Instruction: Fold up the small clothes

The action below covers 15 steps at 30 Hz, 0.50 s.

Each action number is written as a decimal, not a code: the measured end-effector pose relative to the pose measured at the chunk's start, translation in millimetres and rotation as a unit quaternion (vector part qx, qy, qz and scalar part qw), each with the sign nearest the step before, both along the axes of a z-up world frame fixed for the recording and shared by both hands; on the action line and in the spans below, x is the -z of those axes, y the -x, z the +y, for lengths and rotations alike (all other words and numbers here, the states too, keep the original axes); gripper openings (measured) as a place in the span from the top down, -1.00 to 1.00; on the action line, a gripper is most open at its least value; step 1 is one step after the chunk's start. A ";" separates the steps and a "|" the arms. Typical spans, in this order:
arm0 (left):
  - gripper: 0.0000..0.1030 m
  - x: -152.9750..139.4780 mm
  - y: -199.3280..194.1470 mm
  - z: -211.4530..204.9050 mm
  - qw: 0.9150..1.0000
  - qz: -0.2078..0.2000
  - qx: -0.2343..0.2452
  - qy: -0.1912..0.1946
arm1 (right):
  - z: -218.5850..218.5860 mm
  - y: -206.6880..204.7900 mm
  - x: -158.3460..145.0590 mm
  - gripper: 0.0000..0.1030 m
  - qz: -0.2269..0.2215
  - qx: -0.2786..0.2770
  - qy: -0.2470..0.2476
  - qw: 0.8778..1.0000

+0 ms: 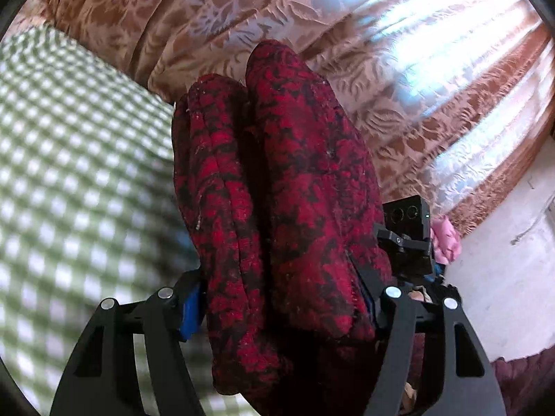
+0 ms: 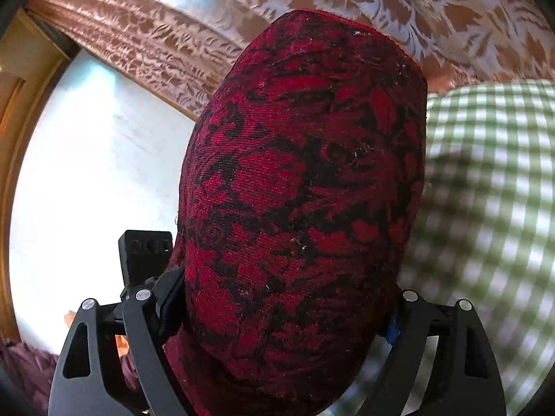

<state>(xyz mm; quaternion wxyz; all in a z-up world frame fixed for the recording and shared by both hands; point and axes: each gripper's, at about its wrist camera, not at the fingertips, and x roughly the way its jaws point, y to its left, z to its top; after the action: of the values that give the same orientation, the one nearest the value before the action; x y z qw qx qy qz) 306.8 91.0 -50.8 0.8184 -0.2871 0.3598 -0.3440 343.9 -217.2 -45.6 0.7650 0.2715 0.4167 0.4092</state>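
A red garment with a black floral pattern (image 1: 277, 187) fills the middle of both views. My left gripper (image 1: 282, 308) is shut on the red garment, which bulges up in two folds between its fingers. My right gripper (image 2: 277, 315) is shut on the same garment (image 2: 305, 180), which rises as one broad fold and hides the fingertips. The garment is held up off the green-and-white checked cloth (image 1: 69, 180), which also shows in the right wrist view (image 2: 492, 187). The other gripper's black camera block (image 1: 409, 228) shows just right of the garment.
A brown and silver floral curtain (image 1: 312, 17) hangs behind and also shows in the right wrist view (image 2: 381, 3). A white wall (image 2: 86, 173) and a golden frame edge (image 2: 20, 104) lie at the left. A pink cloth (image 1: 445, 239) lies low at the right.
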 end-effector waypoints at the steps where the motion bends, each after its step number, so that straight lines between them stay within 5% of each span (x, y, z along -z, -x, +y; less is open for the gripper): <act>1: -0.32 0.5 -8.7 -1.3 1.000 0.001 -0.003 -0.003 | 0.0 -11.1 1.6 -0.63 0.003 0.000 0.000 1.000; 5: -0.24 15.0 -49.4 -15.8 0.999 0.018 -0.014 -0.044 | -5.4 -55.5 22.5 -0.66 0.031 0.007 0.017 0.999; 10: -0.34 45.5 -68.6 -41.5 0.992 0.046 -0.016 -0.115 | -18.2 -84.4 77.9 -0.94 0.106 0.045 0.057 0.992; 15: -0.43 28.9 -55.1 -44.3 0.987 0.028 -0.043 -0.153 | -25.8 -71.6 67.5 -0.94 0.096 0.064 0.069 0.991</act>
<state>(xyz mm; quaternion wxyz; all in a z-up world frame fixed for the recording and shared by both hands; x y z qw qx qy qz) 361.9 46.7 -79.8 0.8564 -0.1833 0.4183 -0.2408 415.5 -243.0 -113.1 0.7631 0.2816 0.4971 0.3020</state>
